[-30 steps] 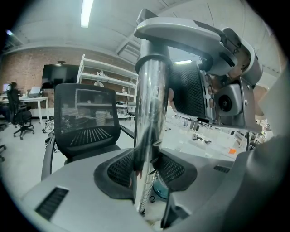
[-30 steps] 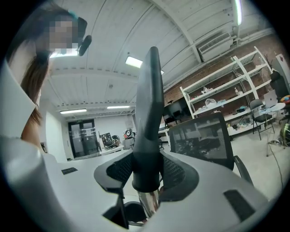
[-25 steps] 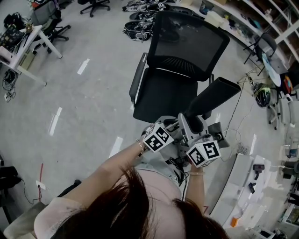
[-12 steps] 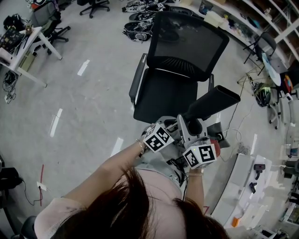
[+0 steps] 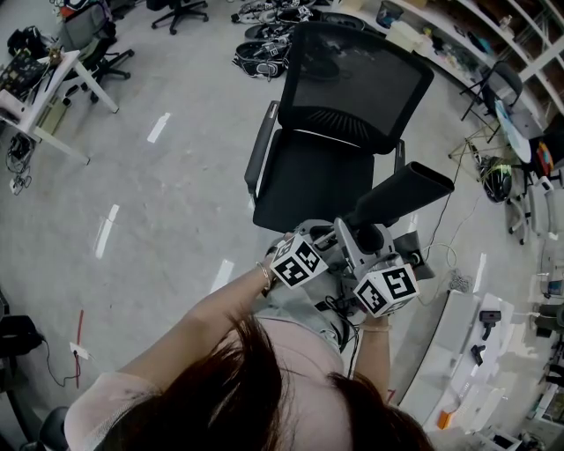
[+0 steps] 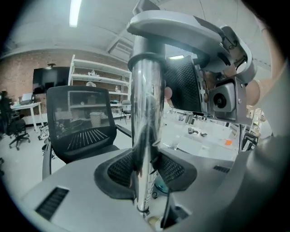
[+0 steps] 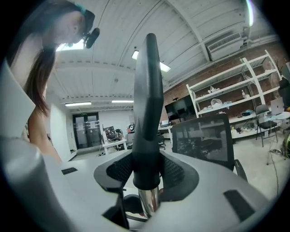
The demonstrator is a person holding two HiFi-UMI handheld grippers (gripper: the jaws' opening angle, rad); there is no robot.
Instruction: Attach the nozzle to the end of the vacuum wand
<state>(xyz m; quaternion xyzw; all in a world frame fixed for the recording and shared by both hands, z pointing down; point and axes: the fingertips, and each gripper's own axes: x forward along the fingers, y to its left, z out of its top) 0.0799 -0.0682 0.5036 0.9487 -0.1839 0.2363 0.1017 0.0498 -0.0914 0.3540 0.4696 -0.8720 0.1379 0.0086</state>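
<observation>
Nozzle clamped in right tool, wand in left tool; from above, tools hide the wand.

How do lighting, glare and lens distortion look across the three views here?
Head view: even light, edges bent by the wide lens, hair at the bottom soft. Left gripper view: heavy fisheye with dark corners; the chrome wand carries streaky reflections, the ceiling light is blown out. Right gripper view: same fisheye; the black nozzle is nearly a silhouette against the bright ceiling.
</observation>
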